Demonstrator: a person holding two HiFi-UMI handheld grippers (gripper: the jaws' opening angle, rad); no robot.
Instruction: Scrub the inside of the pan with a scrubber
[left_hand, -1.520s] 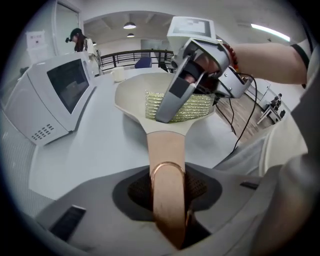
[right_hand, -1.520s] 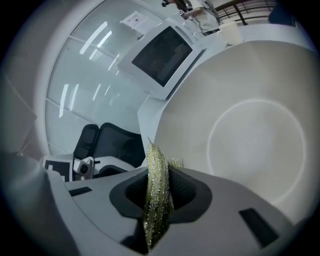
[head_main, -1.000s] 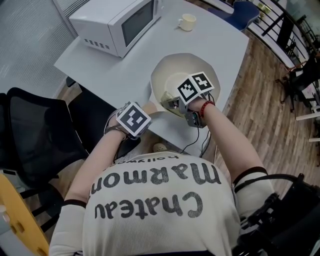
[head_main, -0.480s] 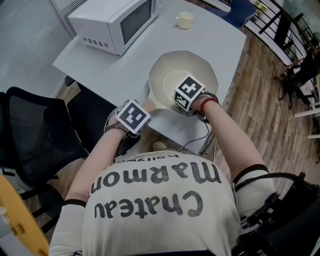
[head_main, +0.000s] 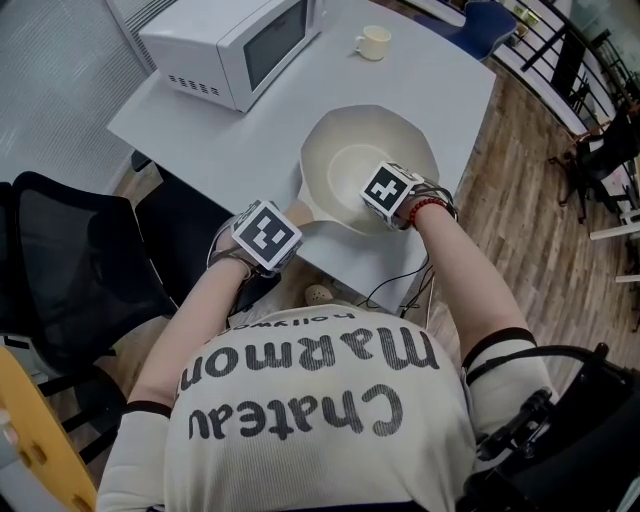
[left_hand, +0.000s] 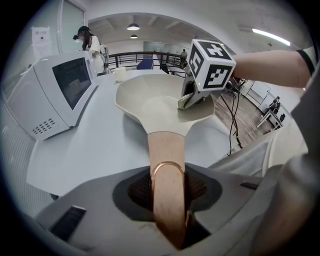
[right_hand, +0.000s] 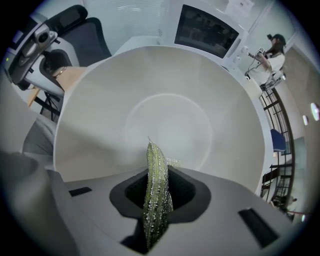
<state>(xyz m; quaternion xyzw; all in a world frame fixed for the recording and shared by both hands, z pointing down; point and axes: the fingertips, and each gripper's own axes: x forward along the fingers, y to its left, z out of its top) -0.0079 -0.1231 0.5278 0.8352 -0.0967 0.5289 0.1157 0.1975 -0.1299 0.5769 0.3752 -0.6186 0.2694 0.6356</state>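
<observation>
A cream pan (head_main: 350, 150) with a wooden handle (left_hand: 167, 170) rests on the white table (head_main: 250, 140). My left gripper (left_hand: 169, 210) is shut on the end of that handle, near the table's front edge (head_main: 268, 236). My right gripper (right_hand: 157, 200) is shut on a thin green glittery scrubber (right_hand: 156, 190), held edge-on. It sits over the pan's near right inner wall (head_main: 390, 190), the scrubber's tip against the cream surface (right_hand: 165, 120). In the left gripper view the right gripper (left_hand: 192, 97) reaches down into the pan (left_hand: 160, 107).
A white microwave (head_main: 235, 45) stands at the table's far left and a cream cup (head_main: 373, 43) at the far side. A black office chair (head_main: 70, 270) is left of me. Wooden floor (head_main: 520, 190) lies to the right, cables (head_main: 400, 290) hang off the table's front edge.
My right gripper has slid with the scrubber from the pan's near left wall to its near right wall. The left gripper has stayed on the handle.
</observation>
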